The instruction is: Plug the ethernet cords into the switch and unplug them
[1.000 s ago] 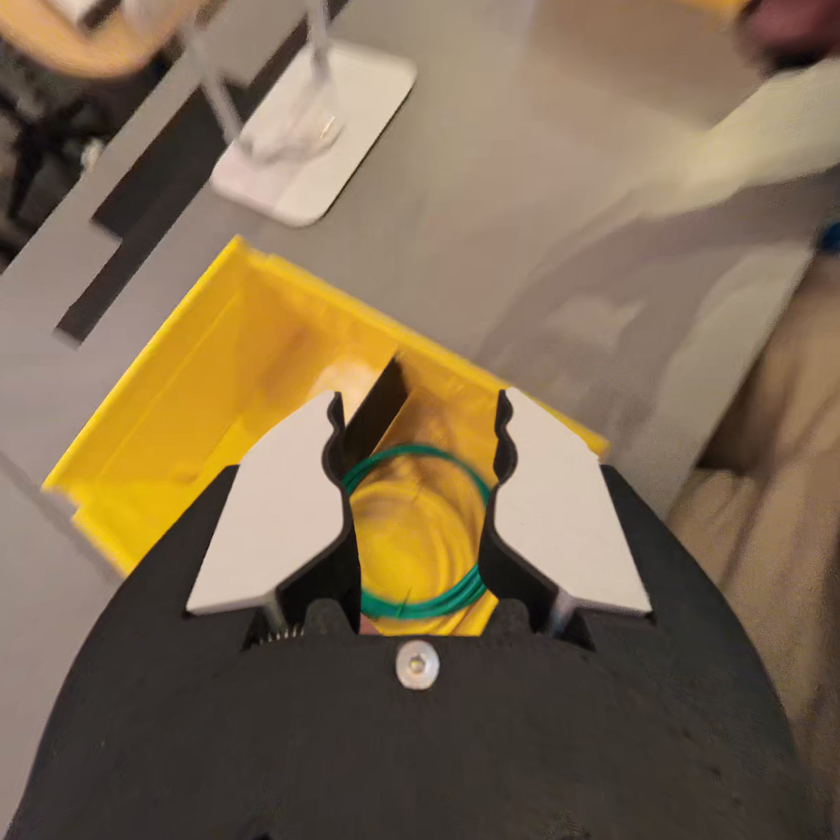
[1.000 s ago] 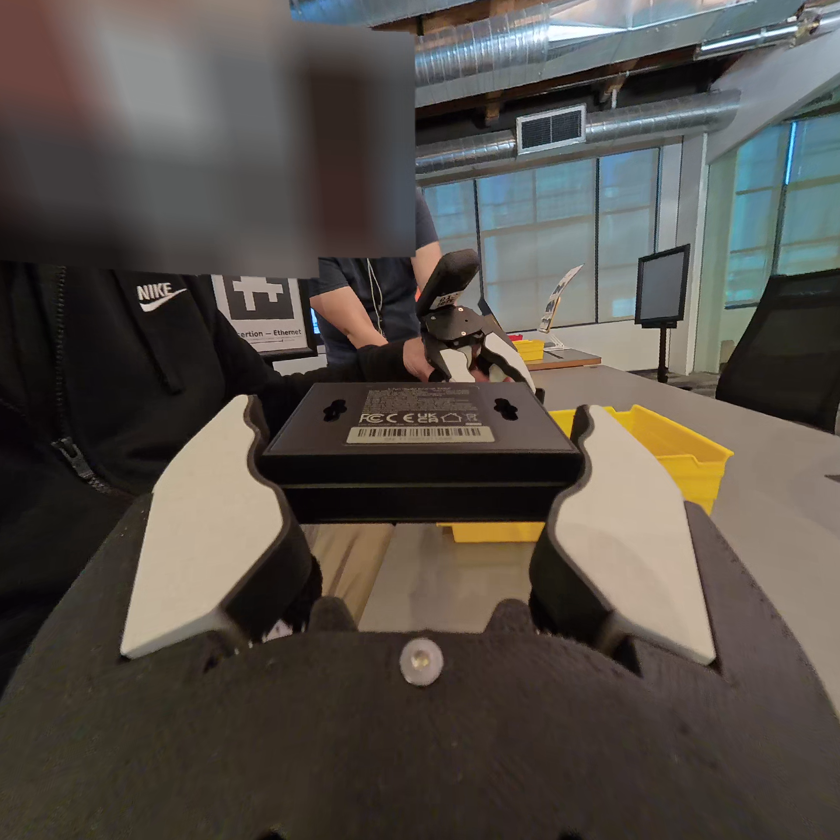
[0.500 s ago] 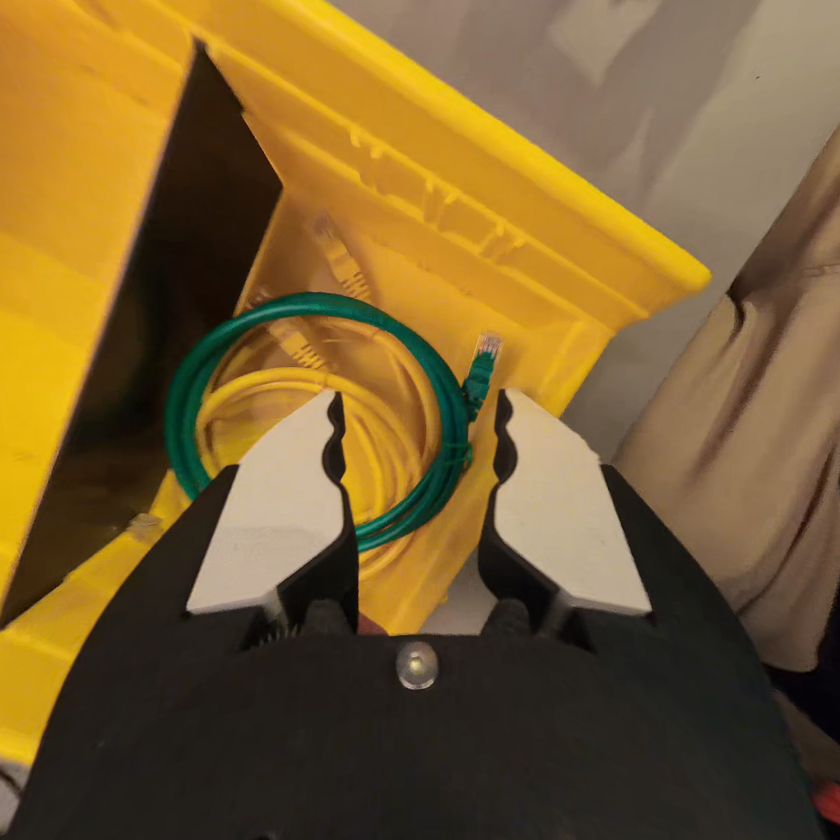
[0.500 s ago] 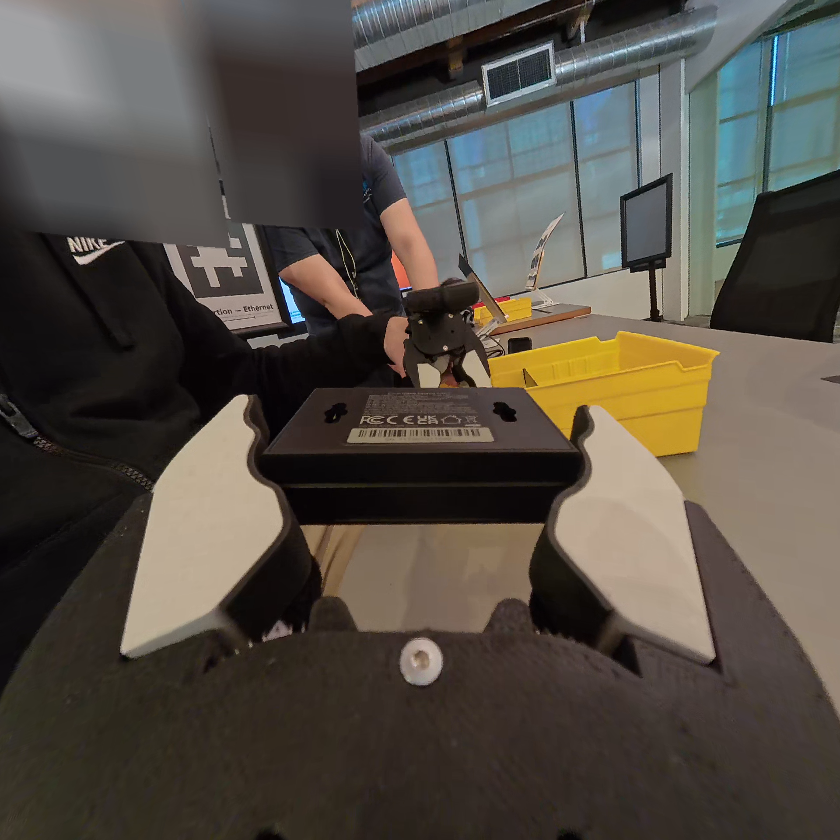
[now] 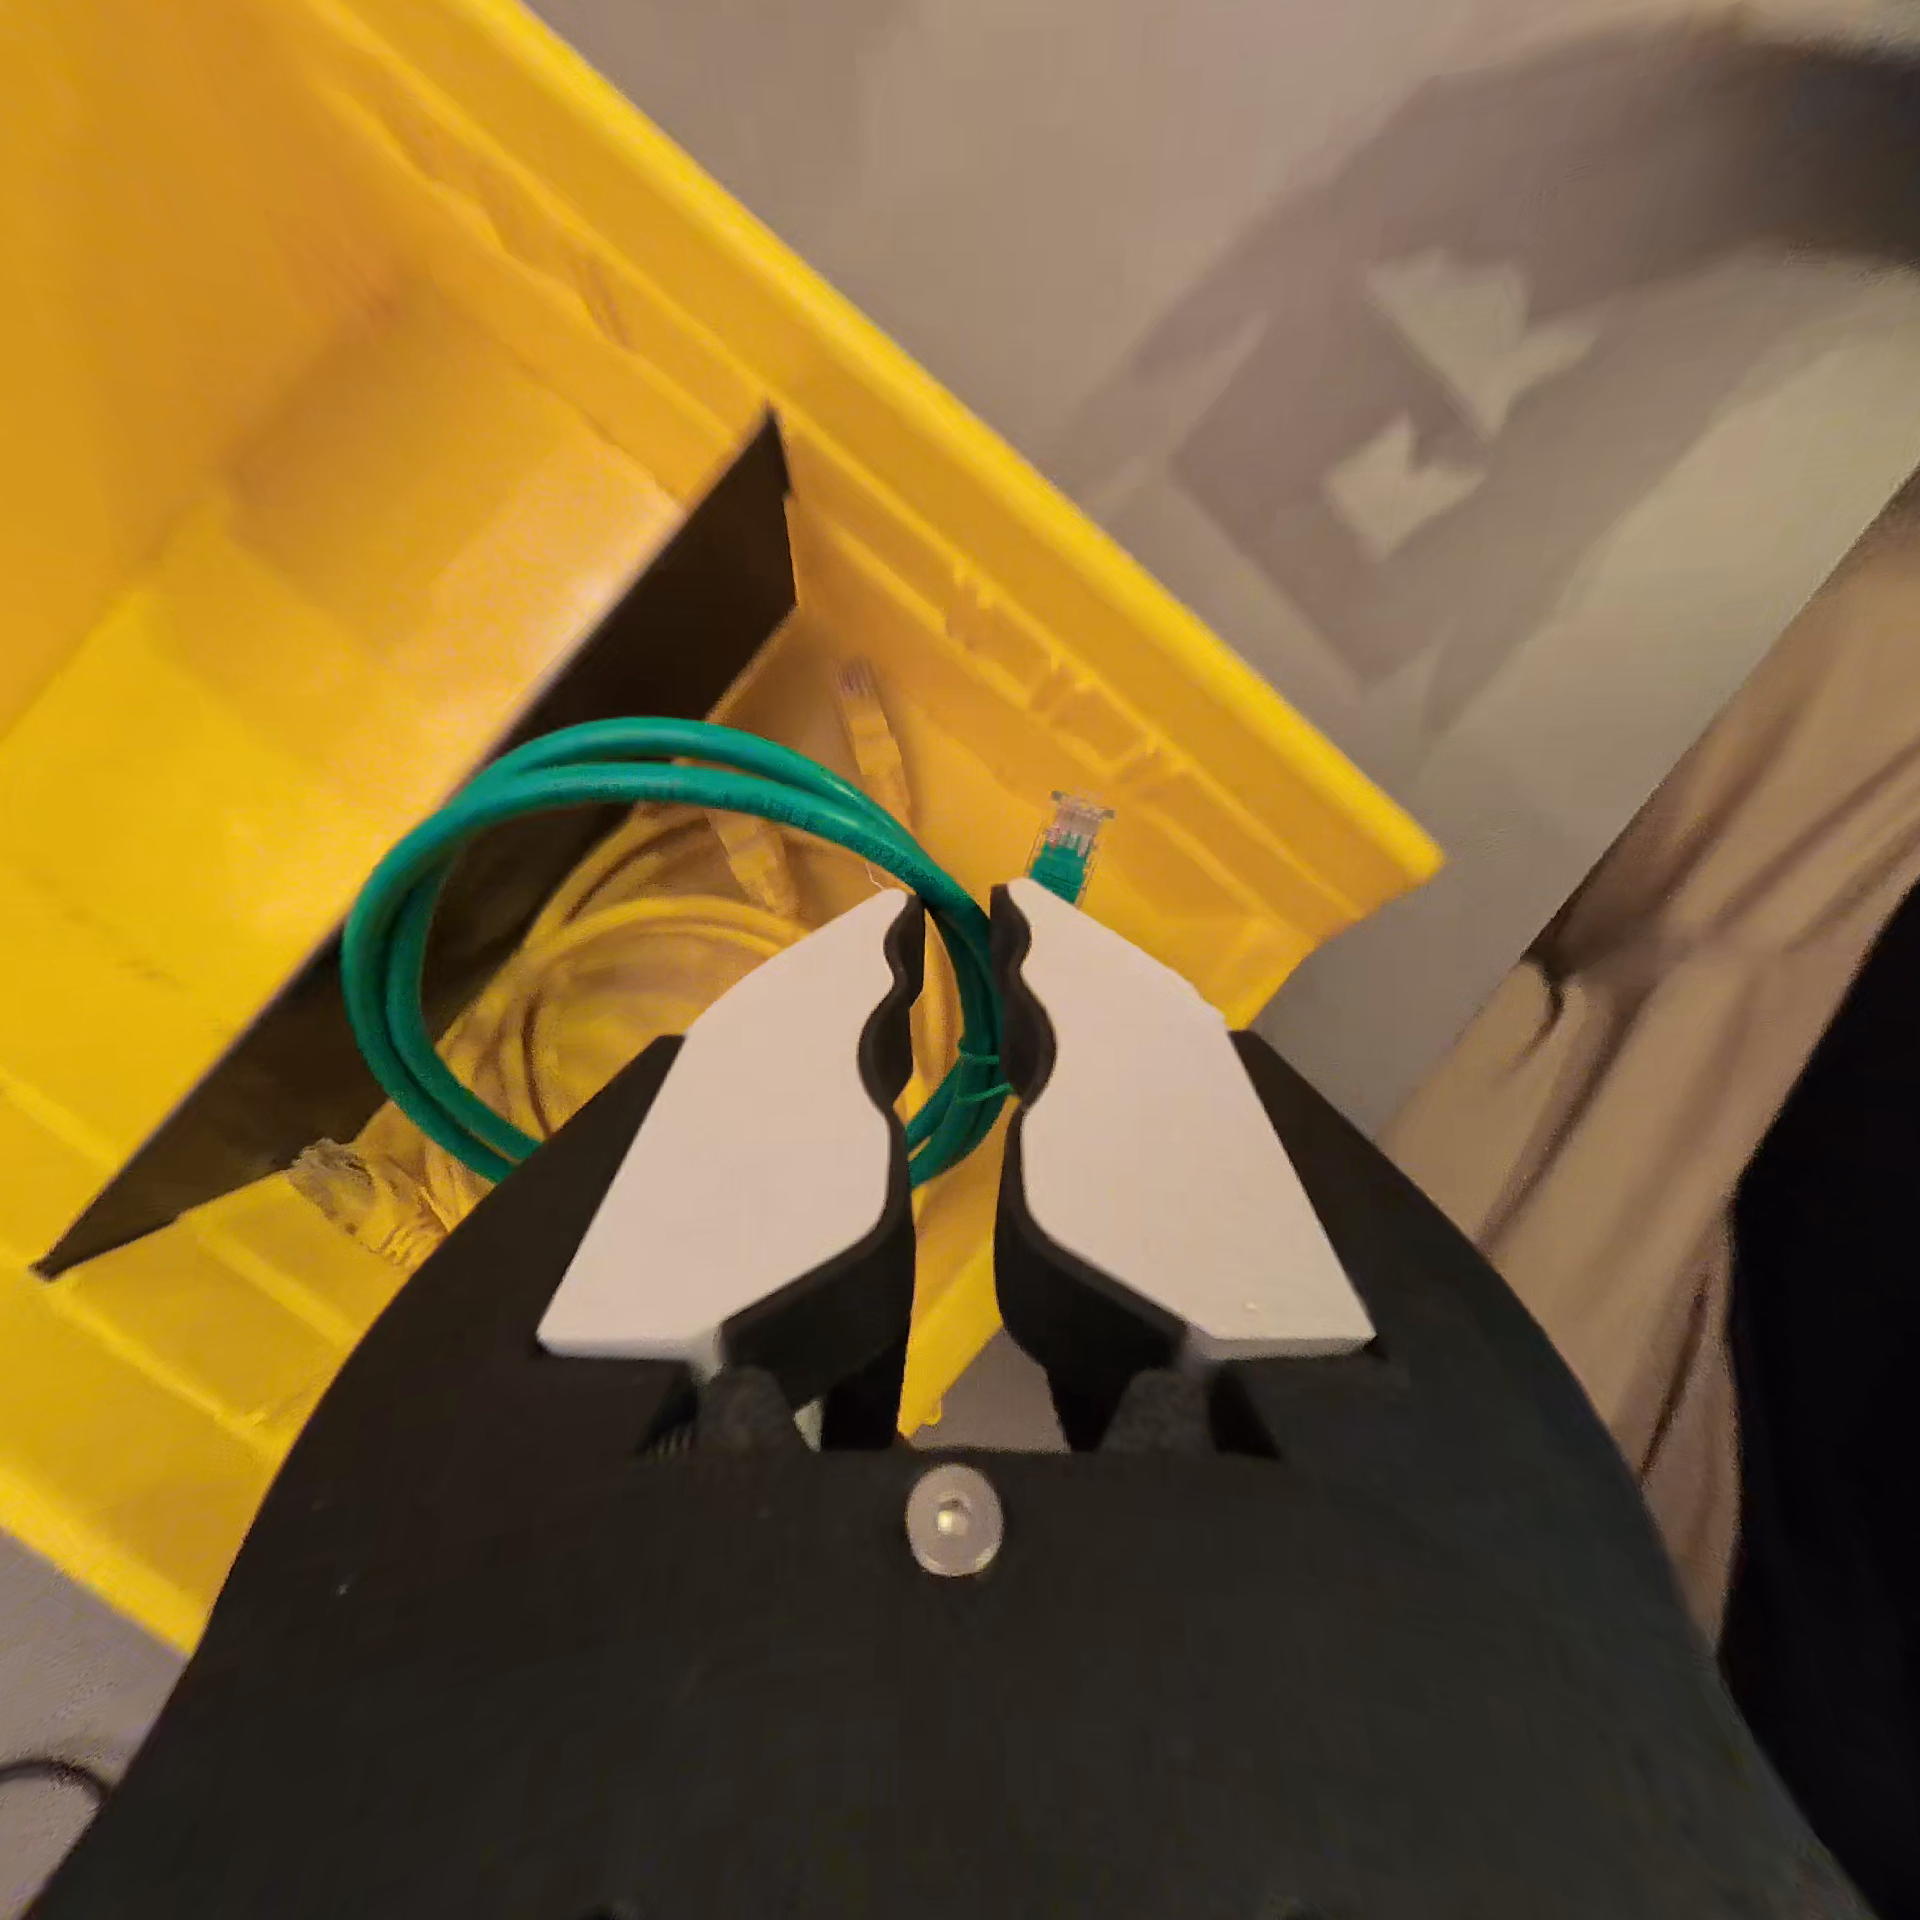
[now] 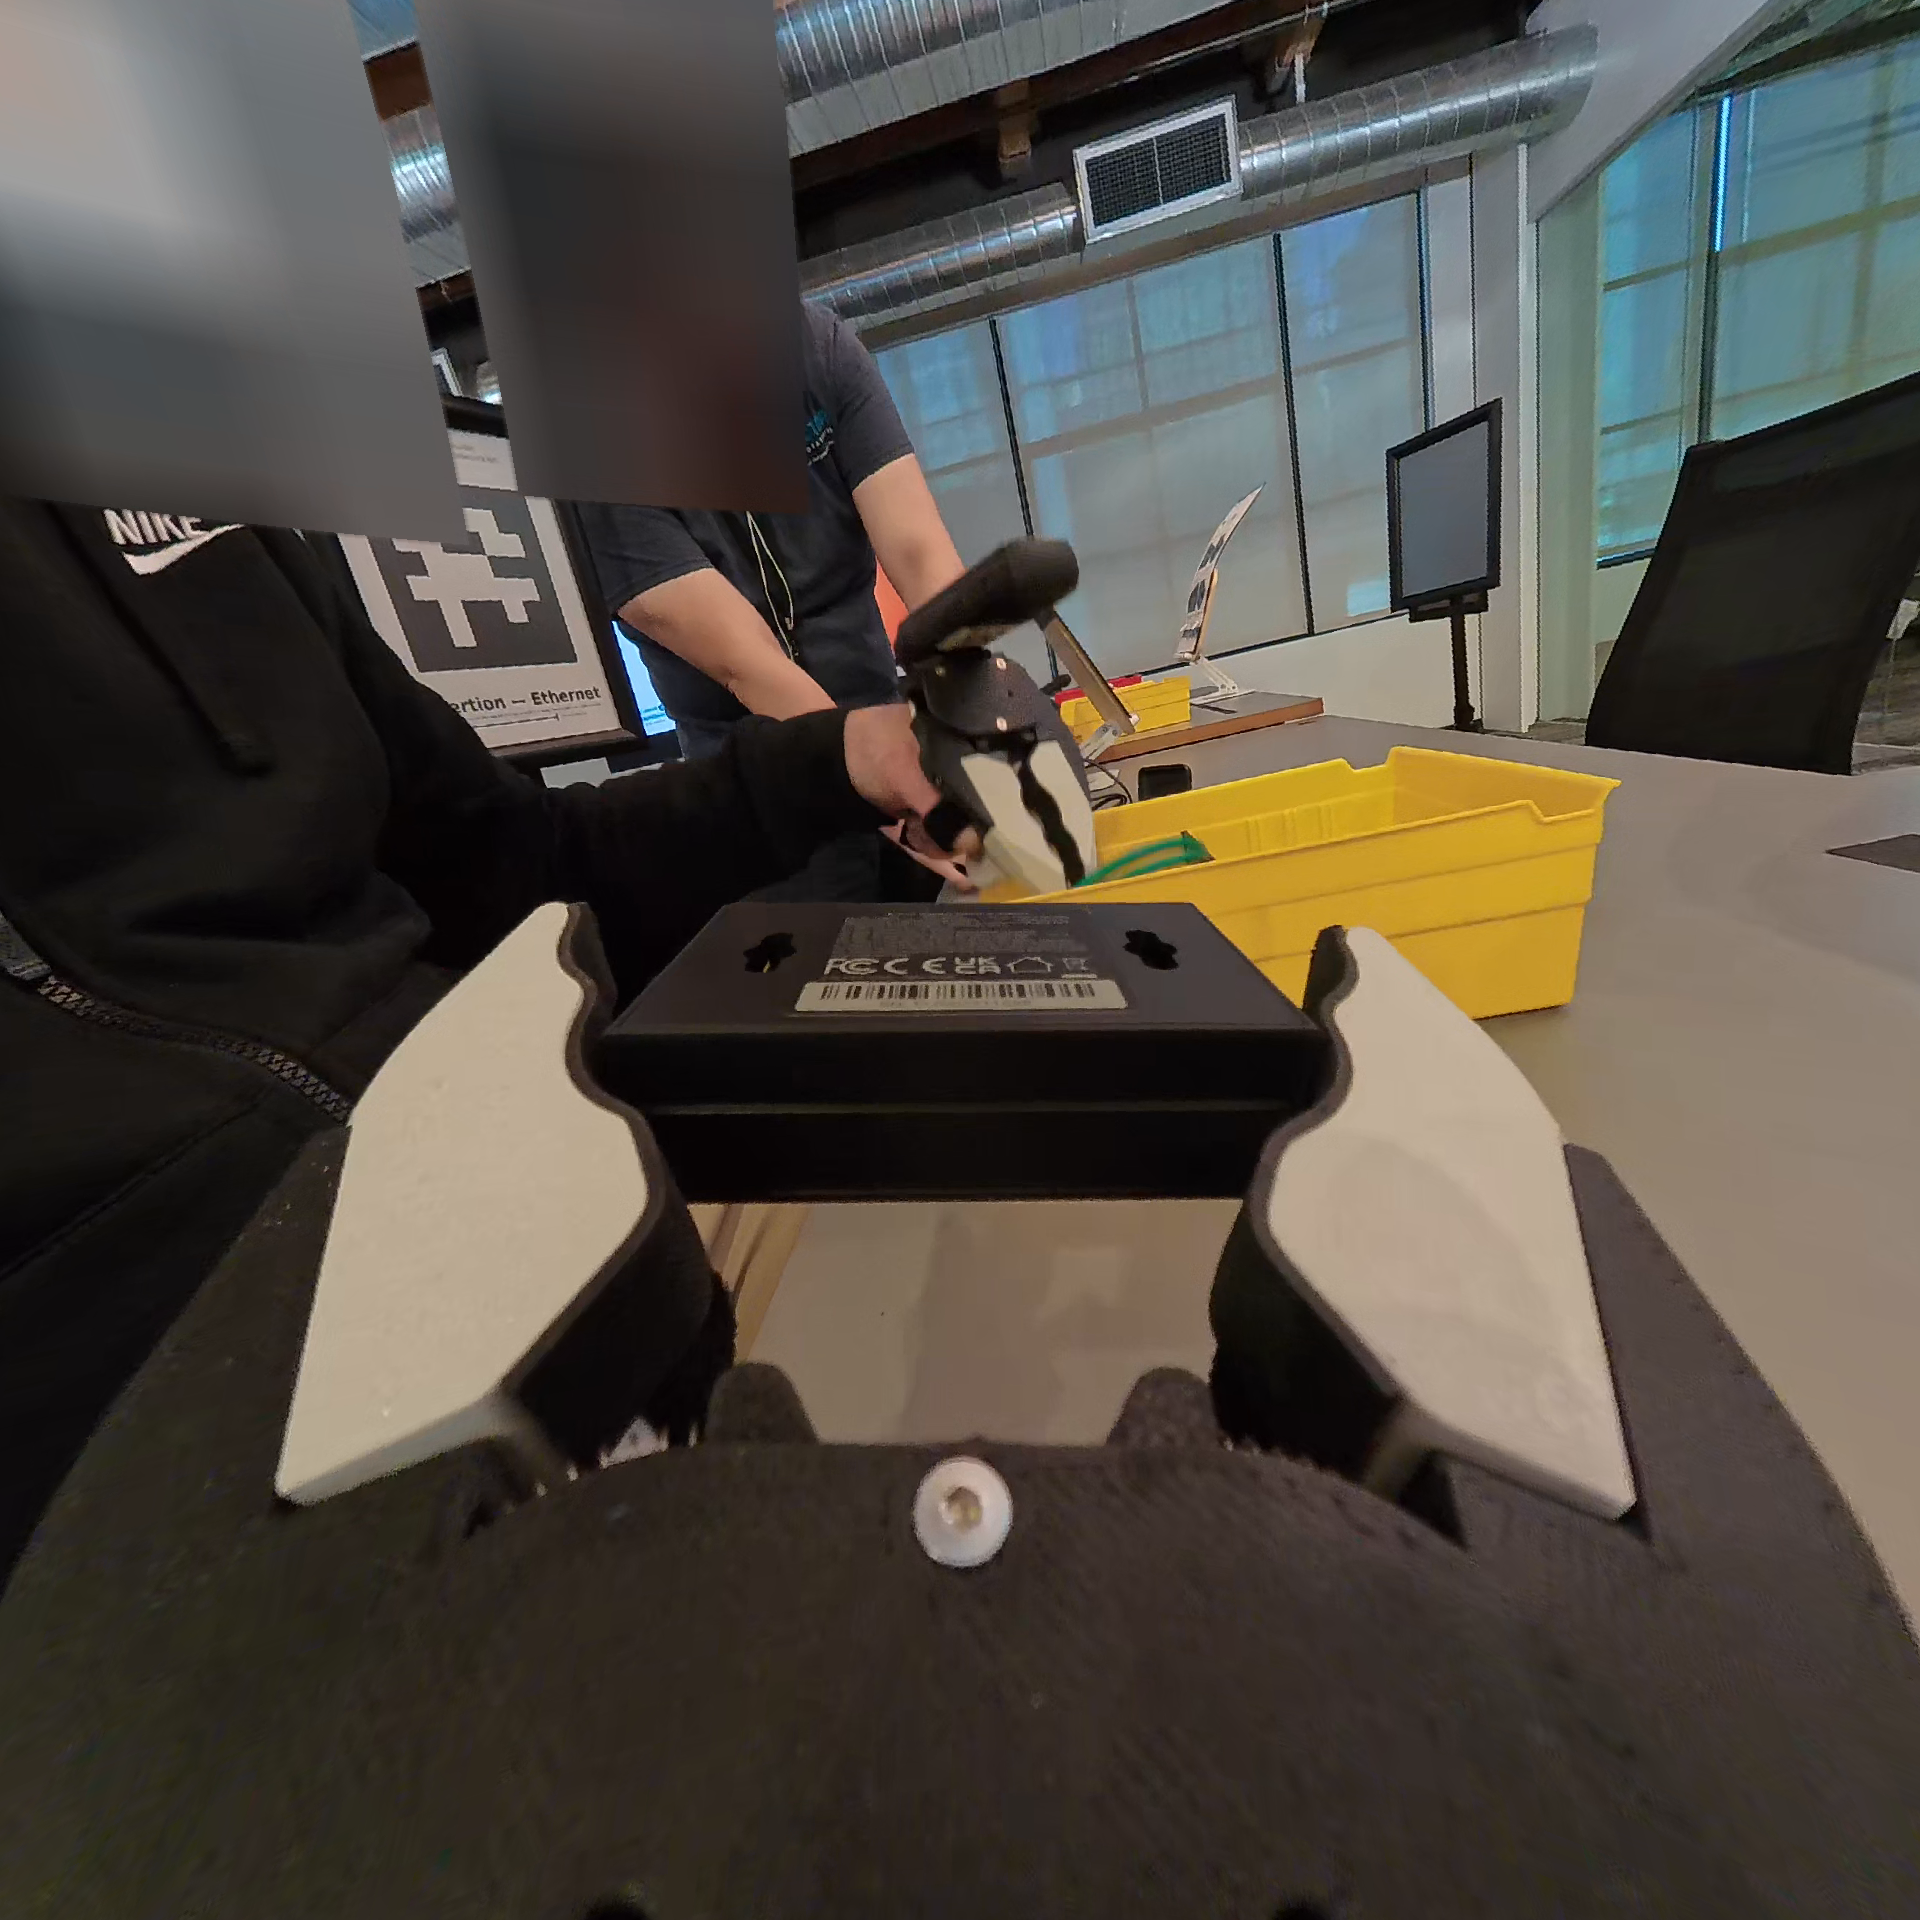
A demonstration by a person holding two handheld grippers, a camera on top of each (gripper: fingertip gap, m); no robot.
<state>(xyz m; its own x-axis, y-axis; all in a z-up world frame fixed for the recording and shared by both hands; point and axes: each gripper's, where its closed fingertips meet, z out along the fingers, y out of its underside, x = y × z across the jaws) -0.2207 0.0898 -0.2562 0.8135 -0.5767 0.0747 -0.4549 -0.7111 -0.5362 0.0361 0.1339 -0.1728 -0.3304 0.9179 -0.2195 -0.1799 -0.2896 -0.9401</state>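
My left tool [image 5: 956, 904] pinches the coiled green ethernet cord [image 5: 416, 977] inside the yellow plastic bin [image 5: 1143, 665]; its clear plug [image 5: 1070, 831] points up past the fingertips. The coil's lower arc is hidden. My right tool [image 6: 961, 961] clamps the black rectangular switch [image 6: 956, 1029] crosswise, its ports unseen, above the grey table [image 6: 1714, 935].

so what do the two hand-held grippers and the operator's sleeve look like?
Both match: the left hand-held gripper and right hand-held gripper have a rough matte black body, two pale grey fingers with wavy black inner pads, and a silver screw at the centre of the body. Seen from the right wrist view, the left one carries a black handle on top. The operator wears a black hooded top with a long black sleeve.
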